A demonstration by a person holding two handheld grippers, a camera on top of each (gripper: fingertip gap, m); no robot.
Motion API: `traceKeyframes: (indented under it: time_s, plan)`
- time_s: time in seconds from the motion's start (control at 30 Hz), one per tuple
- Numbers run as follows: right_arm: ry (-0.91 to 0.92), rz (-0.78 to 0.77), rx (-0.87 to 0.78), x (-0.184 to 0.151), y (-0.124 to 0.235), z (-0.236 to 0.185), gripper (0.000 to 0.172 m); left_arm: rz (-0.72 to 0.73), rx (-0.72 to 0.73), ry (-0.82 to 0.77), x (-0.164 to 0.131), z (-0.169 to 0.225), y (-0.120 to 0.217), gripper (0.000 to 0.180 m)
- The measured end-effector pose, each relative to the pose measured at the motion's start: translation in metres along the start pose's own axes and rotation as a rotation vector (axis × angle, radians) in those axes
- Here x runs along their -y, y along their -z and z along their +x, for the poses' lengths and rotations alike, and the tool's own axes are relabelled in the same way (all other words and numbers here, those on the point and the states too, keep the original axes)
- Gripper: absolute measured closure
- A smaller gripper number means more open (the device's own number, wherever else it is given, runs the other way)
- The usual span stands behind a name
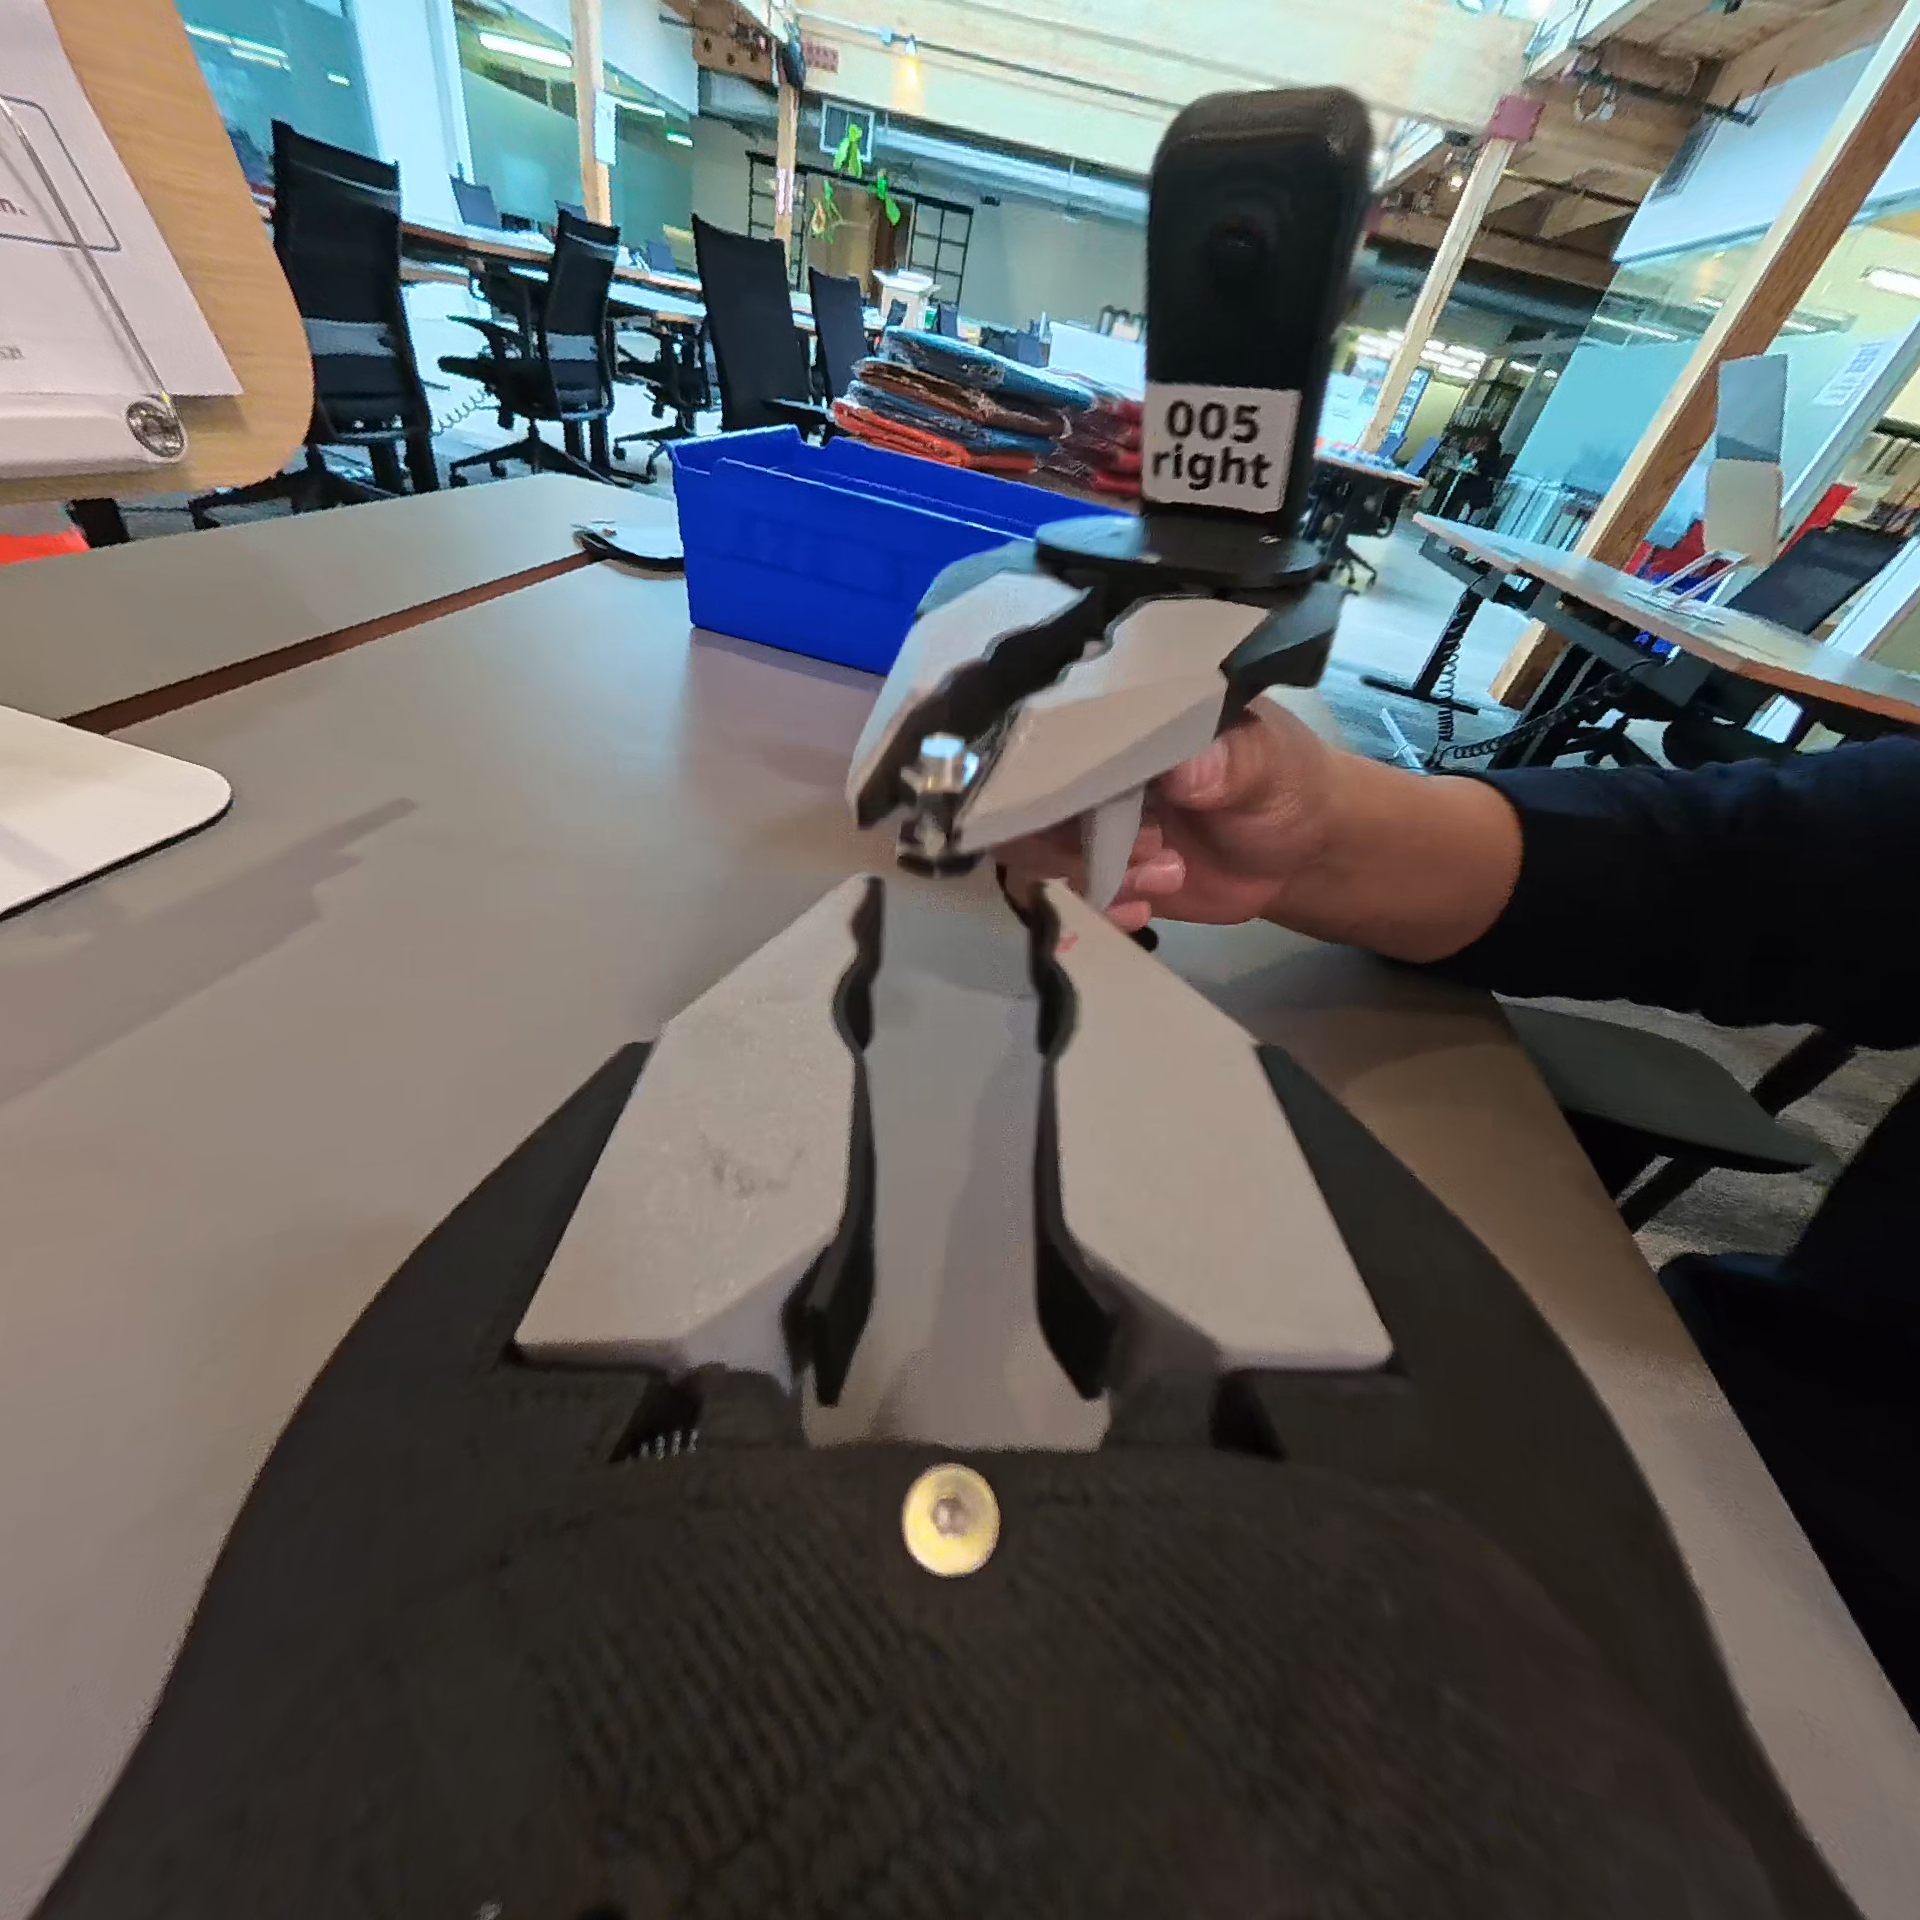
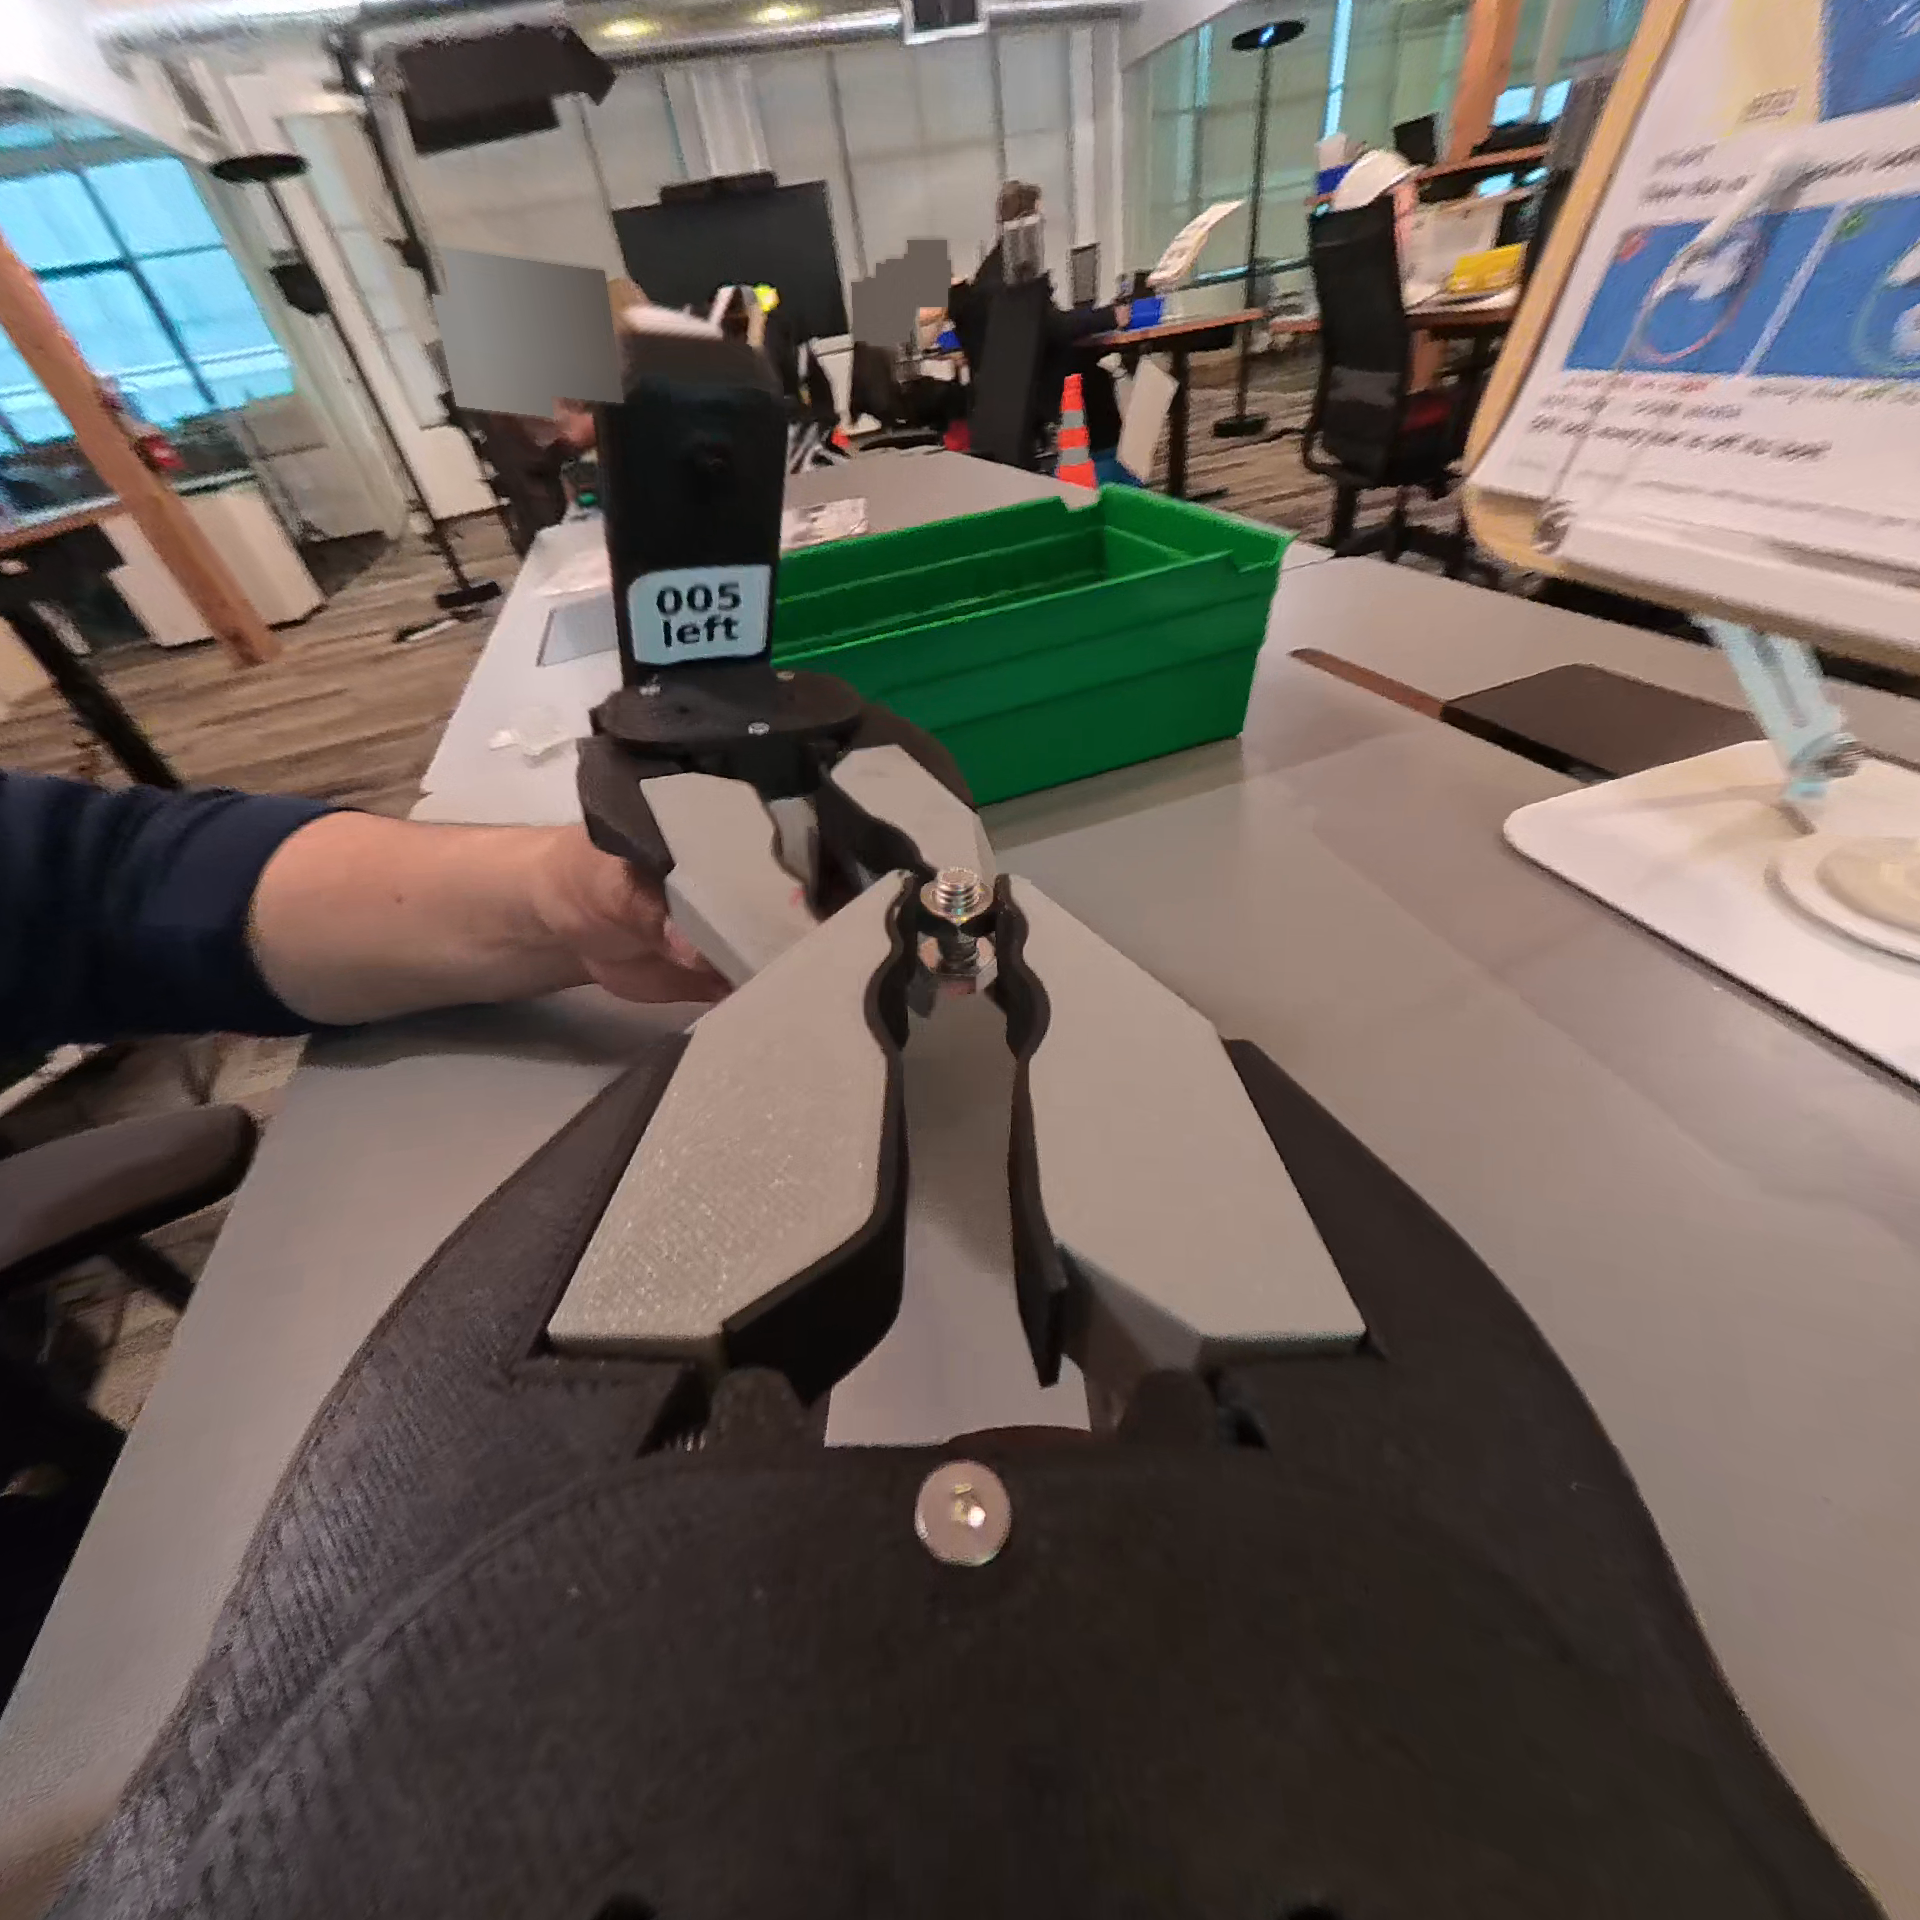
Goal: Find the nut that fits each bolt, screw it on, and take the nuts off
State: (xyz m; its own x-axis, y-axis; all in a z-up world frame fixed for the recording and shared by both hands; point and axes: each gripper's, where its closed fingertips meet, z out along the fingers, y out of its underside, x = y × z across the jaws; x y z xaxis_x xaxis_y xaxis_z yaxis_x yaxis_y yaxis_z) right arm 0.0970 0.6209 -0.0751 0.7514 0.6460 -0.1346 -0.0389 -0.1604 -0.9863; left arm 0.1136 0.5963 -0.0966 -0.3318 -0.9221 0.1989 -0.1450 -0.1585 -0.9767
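The right gripper (image 2: 951,914) was narrowed onto a silver bolt (image 2: 954,896), both black-lined fingertips (image 2: 902,914) pressing on the nut (image 2: 958,914) threaded near the bolt's upper end. The bolt stood roughly upright between the tips, its threaded end showing above the nut and its hexagonal head (image 2: 961,985) below, within the gap between the fingers. Seen from the left wrist, the same bolt (image 1: 932,790) appeared clamped at the tips of the right gripper (image 1: 928,805), held in a hand (image 1: 1236,831) above the grey table (image 1: 468,779).

The left gripper (image 1: 945,894) stood partly open with bare table showing between its fingers (image 1: 790,987); its tips lay just below and in front of the bolt, and no contact with it could be made out. Bolt and nut were bright metal with fine threads. A blue bin (image 1: 831,561) and a green bin (image 2: 1039,634) stood farther back on the table.
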Motion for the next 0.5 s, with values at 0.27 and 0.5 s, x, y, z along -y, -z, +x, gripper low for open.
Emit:
traceKeyframes:
  time_s: [0.27,0.5]
  plan:
    - [0.208,0.082,-0.497,0.084,0.158,0.035,0.160,-0.121,0.049,-0.006,-0.024,-0.006,-0.011,0.116]
    - [0.016,-0.312,-1.077,0.038,0.395,0.149,0.161,-0.199,0.065,-0.088,-0.035,0.001,-0.018,0.117]
